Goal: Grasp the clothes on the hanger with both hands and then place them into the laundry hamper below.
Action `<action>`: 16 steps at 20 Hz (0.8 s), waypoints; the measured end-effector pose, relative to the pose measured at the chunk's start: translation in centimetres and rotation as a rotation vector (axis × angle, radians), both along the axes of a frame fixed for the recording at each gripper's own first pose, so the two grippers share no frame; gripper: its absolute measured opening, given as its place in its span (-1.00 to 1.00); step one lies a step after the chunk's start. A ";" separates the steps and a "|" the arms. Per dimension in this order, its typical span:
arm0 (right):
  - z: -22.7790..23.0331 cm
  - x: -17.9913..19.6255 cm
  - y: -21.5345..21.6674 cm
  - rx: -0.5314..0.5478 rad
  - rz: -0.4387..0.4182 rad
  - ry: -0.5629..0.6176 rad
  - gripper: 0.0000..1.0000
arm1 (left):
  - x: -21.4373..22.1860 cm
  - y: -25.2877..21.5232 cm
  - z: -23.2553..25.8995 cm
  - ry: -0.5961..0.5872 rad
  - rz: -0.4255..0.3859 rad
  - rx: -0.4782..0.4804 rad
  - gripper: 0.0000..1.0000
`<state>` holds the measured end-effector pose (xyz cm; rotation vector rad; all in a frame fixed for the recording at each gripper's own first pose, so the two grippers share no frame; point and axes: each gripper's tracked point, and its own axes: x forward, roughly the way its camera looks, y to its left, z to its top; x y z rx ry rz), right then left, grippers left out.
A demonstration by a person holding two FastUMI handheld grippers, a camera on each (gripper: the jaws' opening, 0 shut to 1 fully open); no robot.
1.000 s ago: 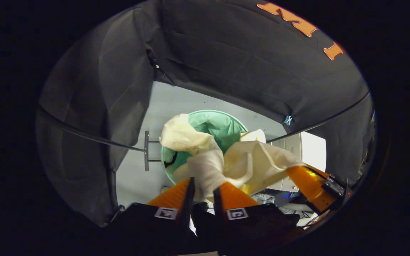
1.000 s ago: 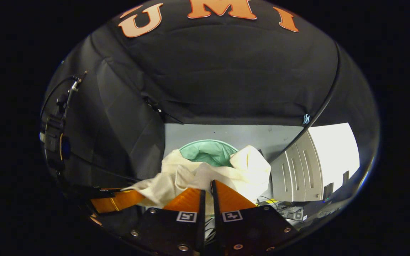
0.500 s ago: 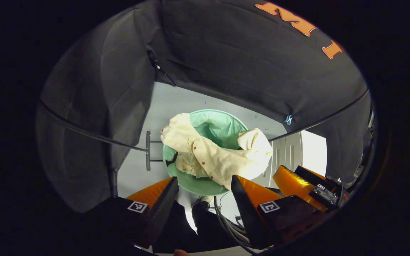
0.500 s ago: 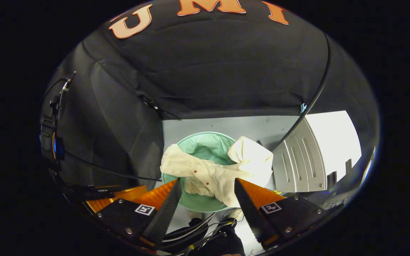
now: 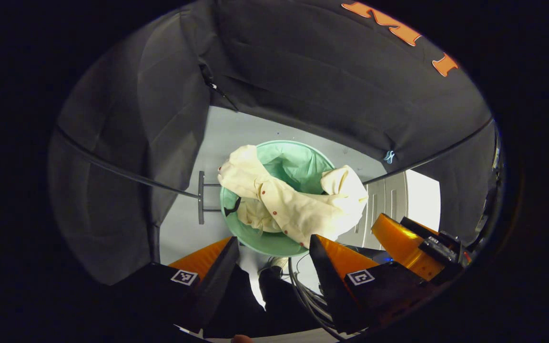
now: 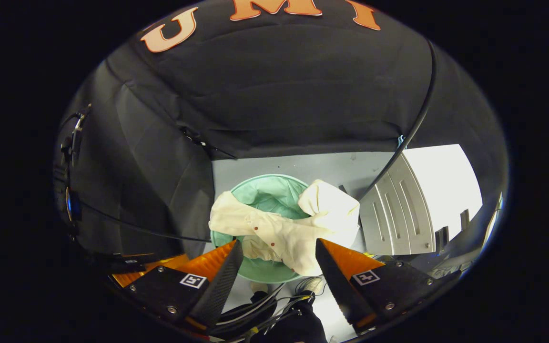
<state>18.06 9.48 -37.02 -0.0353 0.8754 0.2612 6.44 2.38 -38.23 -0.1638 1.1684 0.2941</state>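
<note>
Seen from above, the landmark of the scene is the round mint-green fabric laundry hamper (image 5: 274,238), which stands on the pale grey floor (image 5: 250,133) of the booth. A thin metal stand foot (image 5: 201,197) lies on the floor just beside the hamper's rim.

The cream button-front shirt with small red buttons (image 5: 298,212) lies draped across the hamper's mouth. Its middle sags into the green lining, one bundled end rests on the rim at the side of the metal foot, and the other end mounds over the opposite rim, part of it hanging outside. In the right gripper view the shirt (image 6: 286,233) spans the hamper (image 6: 260,271) in the same way.

The left gripper (image 5: 272,245) hovers above the near rim of the hamper with its jaws spread wide and nothing between them. The right gripper (image 6: 278,250) hangs likewise above the near rim, its jaws apart and empty; its body also appears in the left gripper view, beside the hamper. The shirt lies beyond and below both pairs of fingertips, touching neither.

By this evidence the task appears essentially done: the garment is off the hanger and released at the hamper. What may remain is tucking the overhanging ends inside.
</note>
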 end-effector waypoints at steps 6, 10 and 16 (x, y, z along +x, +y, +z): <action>1.4 -0.9 -2.9 0.042 -0.023 -0.022 0.92 | -0.2 -0.3 -0.1 0.003 -0.034 0.043 0.96; 3.8 -0.7 -10.3 0.031 -0.085 -0.077 0.91 | 1.2 -2.6 3.0 -0.150 -0.094 0.079 0.96; 13.5 -1.0 -19.8 0.054 -0.157 -0.280 0.91 | 3.1 -9.6 9.5 -0.388 -0.170 0.087 0.96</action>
